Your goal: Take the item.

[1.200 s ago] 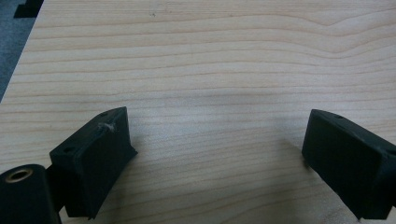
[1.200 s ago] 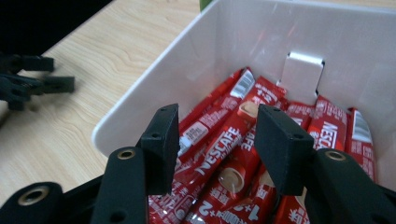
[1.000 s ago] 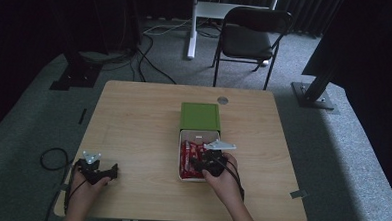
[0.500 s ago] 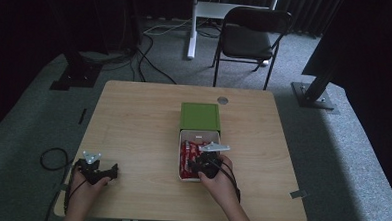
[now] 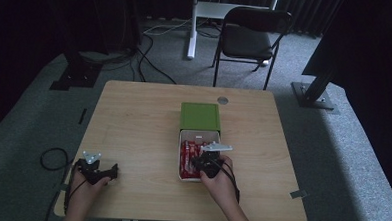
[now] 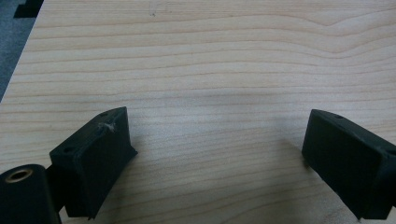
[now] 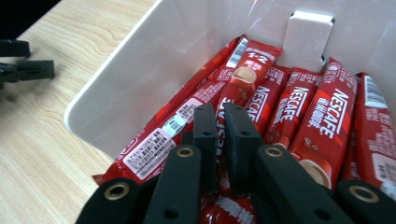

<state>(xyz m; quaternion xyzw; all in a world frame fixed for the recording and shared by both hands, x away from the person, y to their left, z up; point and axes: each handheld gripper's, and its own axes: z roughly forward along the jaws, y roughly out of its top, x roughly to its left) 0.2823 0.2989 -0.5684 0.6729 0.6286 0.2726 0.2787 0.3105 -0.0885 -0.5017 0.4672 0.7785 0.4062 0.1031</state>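
Table (image 5: pixel 143 133), box (image 7: pixel 116 79): pinched sachet (image 7: pixel 236 88) (close-up)

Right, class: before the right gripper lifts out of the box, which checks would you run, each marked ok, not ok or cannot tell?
1. Right gripper: its jaws have just been closing and now pinch a sachet: ok.
2. Just one sachet pinched: cannot tell.
3. Lid clear of the box opening: ok.
4. Left gripper open, holding nothing, over the table away from the box: ok.
5. Box held down for the lift: not ok, nothing steadies it.
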